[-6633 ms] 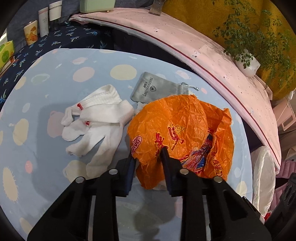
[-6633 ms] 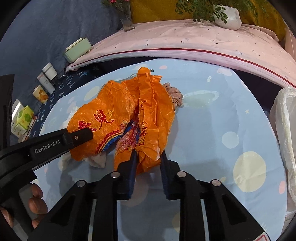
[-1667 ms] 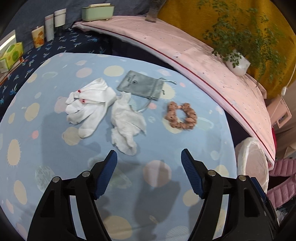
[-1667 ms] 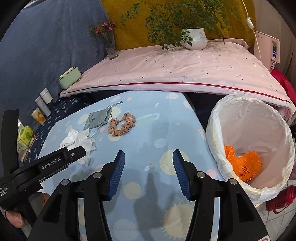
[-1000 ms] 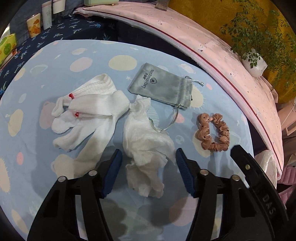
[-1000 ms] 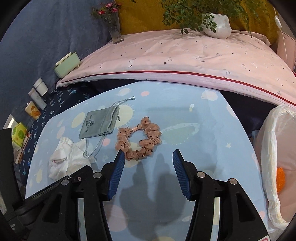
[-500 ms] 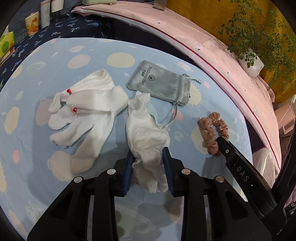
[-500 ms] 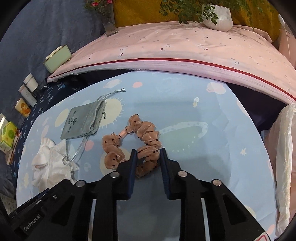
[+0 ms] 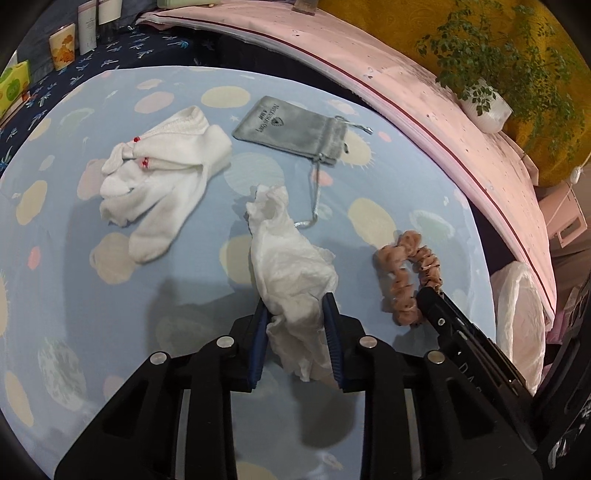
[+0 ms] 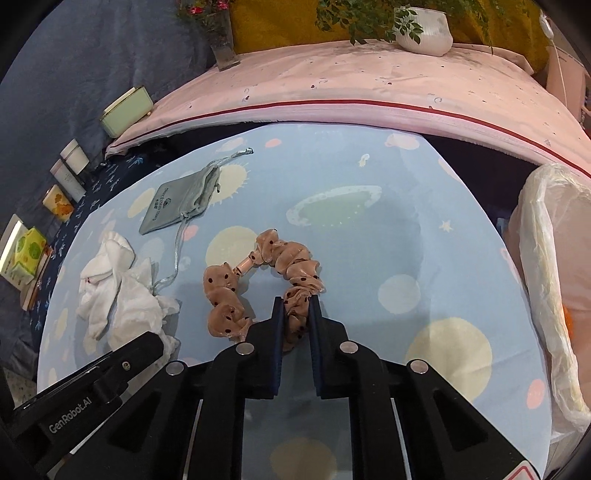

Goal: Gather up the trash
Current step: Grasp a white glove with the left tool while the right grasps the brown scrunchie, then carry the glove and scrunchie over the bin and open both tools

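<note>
A crumpled white tissue (image 9: 291,258) lies on the blue spotted tablecloth (image 9: 184,295), its near end between the blue pads of my left gripper (image 9: 295,306). The jaws are closing and the pads press on it. To its right lies a tan dotted scrunchie (image 9: 402,291). In the right wrist view my right gripper (image 10: 296,301) is closing on the near side of the scrunchie (image 10: 291,258), with its pads squeezing the fabric. A bin with a white liner (image 10: 546,258) stands off the table's right edge, with a scrap of orange bag (image 10: 567,317) showing inside.
White socks (image 9: 159,177) and a grey drawstring pouch (image 9: 288,125) lie farther back on the table. A pink-covered ledge (image 10: 369,85) with a potted plant (image 10: 424,33) runs behind. Boxes and cups (image 10: 55,192) stand at the left.
Both grippers came down from open and closed, the left around the tissue and the right around the scrunchie. The tissue has since been drawn a little right, away from the socks.
</note>
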A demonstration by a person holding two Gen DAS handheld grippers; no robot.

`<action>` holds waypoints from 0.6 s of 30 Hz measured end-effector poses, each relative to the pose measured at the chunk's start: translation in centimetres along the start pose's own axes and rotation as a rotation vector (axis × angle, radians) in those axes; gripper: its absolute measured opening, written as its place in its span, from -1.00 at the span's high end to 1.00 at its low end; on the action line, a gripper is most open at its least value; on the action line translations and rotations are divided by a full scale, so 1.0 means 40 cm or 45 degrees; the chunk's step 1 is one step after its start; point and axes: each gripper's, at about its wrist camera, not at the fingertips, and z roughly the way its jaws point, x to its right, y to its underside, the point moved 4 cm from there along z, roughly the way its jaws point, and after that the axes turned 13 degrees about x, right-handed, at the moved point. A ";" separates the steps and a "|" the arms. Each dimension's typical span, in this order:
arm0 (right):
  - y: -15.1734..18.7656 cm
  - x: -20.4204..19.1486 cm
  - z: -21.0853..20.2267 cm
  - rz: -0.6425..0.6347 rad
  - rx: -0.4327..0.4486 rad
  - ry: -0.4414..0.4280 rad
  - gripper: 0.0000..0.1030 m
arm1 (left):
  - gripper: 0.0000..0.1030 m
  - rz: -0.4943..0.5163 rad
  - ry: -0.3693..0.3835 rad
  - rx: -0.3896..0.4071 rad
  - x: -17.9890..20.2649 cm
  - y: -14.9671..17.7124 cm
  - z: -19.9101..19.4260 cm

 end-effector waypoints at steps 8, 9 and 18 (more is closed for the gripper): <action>-0.004 0.045 -0.096 0.023 0.057 0.005 0.77 | 0.52 0.063 0.043 0.031 0.079 0.030 -0.063; -0.006 0.052 -0.108 0.028 0.067 0.005 0.77 | 0.52 0.074 0.049 0.036 0.092 0.033 -0.071; -0.044 0.134 -0.220 0.085 0.170 0.028 0.78 | 0.52 0.179 0.115 0.089 0.221 0.042 -0.140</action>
